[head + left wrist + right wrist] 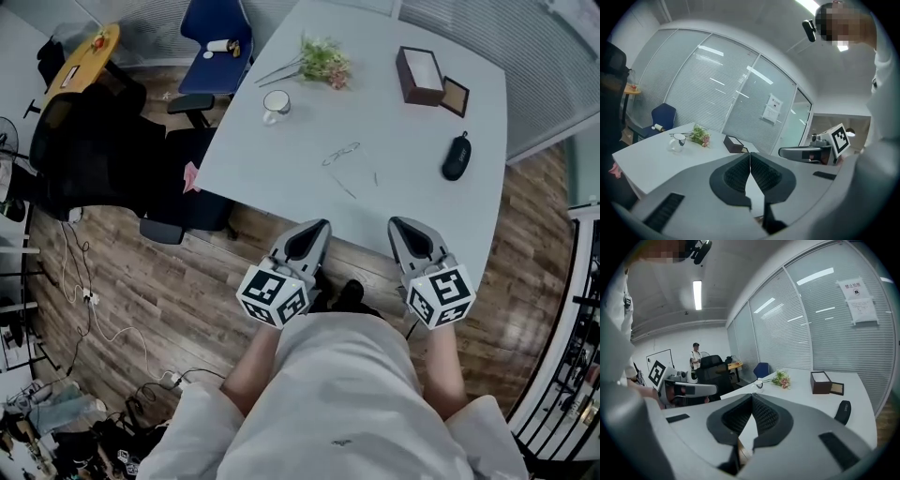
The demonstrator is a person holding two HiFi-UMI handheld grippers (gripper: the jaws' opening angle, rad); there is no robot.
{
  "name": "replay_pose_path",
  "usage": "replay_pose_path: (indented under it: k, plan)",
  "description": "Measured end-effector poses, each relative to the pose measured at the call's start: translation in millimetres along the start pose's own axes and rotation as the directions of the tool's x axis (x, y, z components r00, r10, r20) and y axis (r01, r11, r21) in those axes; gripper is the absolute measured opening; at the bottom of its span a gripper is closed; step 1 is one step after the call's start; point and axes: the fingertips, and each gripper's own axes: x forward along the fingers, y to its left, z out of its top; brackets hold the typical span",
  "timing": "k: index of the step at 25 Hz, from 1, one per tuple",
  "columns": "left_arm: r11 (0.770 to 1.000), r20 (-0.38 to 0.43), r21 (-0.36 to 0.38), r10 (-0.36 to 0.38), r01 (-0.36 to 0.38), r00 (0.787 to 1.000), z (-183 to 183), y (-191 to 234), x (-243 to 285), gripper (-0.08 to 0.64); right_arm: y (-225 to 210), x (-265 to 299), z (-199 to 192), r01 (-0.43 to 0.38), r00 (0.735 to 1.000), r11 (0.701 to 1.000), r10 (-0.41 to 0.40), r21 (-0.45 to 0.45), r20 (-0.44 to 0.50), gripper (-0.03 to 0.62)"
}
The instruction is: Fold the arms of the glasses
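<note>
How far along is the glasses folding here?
Nothing looks done: the glasses lie on the white table, arms apparently spread open. Nothing is in hand: the left gripper and right gripper are shut and empty, short of the table's near edge. Left: reaching the glasses and folding both arms.

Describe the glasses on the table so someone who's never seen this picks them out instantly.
On the white table, look near the middle, between the white mug and the black case. The glasses lie there: a faint thin wire outline, the only item without a solid body.
</note>
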Motion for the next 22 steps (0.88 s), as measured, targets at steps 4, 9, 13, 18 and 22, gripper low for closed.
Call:
replay_pose_path:
  k: [4,9,13,18,22]
  plan:
    - [0.999,-0.011,0.010,-0.031,0.031,0.999,10.2,21.3,9.7,0.020,-8.4,23.6,9.6,0.037,0.999,0.999,-0.037,-0.033,-0.015,0.006]
    - [0.997,-0.039,-0.001,-0.073,0.073,0.997,14.8,43.0,14.2,0.020,-20.6,48.2,14.0,0.085,0.995,0.994,-0.089,-0.074,-0.045,0.006]
    - [0.995,-0.056,-0.002,-0.098,0.098,0.994,18.1,57.9,16.5,0.020,-25.3,65.4,15.8,0.098,0.992,0.988,-0.106,-0.118,-0.069,0.008]
    - [0.994,-0.095,-0.001,-0.106,0.107,0.990,12.8,74.1,20.9,0.018,-30.6,86.5,12.2,0.114,0.986,0.981,-0.131,-0.158,-0.101,0.008]
    - [0.994,-0.117,-0.015,-0.110,0.109,0.987,9.5,80.8,34.7,0.020,-40.0,102.3,9.8,0.101,0.983,0.977,-0.127,-0.188,-0.132,0.008]
